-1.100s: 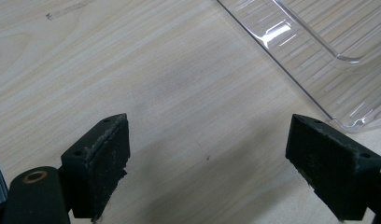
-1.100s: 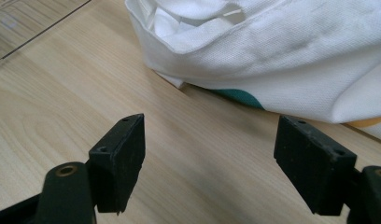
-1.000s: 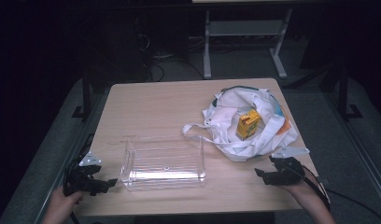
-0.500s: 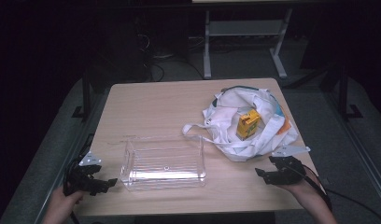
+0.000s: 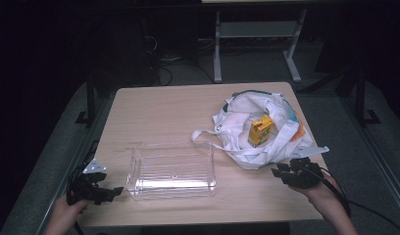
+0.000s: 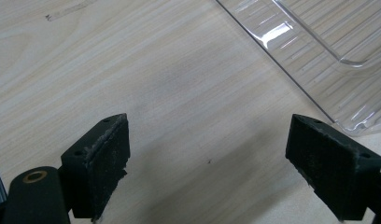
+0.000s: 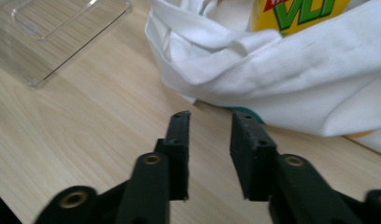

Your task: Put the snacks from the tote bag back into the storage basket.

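Clear plastic bin (image 5: pixel 171 170): long axis across the surface, opening up. Your right gripper (image 7: pixel 209 135): jaws just narrowed, nothing between. Your left gripper (image 6: pixel 221 158): jaws wide apart, unmoved.

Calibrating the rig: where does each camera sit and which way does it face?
High view: fixed above the person's side, looking forward and down on the table; forearms, left hand-held gripper and right hand-held gripper enter at the bottom.
Left gripper view: rides the left hand-held gripper, facing the tabletop; jaws wide apart, nothing between.
Right gripper view: rides the right hand-held gripper, facing the white bag and yellow carton; jaws have just been closing, nothing between them.
Shared: all three views show the clear plastic container.
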### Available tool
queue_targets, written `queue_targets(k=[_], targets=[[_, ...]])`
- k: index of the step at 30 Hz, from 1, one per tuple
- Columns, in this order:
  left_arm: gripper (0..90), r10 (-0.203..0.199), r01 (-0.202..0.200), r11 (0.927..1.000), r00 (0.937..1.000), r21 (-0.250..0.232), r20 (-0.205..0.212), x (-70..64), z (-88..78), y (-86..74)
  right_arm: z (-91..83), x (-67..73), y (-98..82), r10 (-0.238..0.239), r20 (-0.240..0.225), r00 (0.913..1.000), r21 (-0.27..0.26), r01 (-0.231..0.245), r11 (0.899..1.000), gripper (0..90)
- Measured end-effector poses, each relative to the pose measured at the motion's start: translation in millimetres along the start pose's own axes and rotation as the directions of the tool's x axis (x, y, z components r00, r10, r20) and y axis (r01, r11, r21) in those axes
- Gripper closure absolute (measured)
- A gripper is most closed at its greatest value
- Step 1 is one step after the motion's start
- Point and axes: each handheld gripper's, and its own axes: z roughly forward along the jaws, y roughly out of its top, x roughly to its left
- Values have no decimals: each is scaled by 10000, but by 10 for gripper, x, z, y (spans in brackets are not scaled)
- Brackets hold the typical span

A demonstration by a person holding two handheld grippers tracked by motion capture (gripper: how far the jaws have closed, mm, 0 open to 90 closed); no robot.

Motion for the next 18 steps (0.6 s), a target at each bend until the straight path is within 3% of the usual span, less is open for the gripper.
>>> queue_targets(k=[6, 18], targets=[[137, -80, 81, 9999, 10000, -118, 9, 11, -12, 2, -56, -48, 132, -2, -21, 10000, -93, 2, 10000, 892], [137, -87, 87, 9999, 9999, -67, -56, 19, -12, -5, 29, -148, 404, -449, 8, 9990, 33, 449, 9990, 898]])
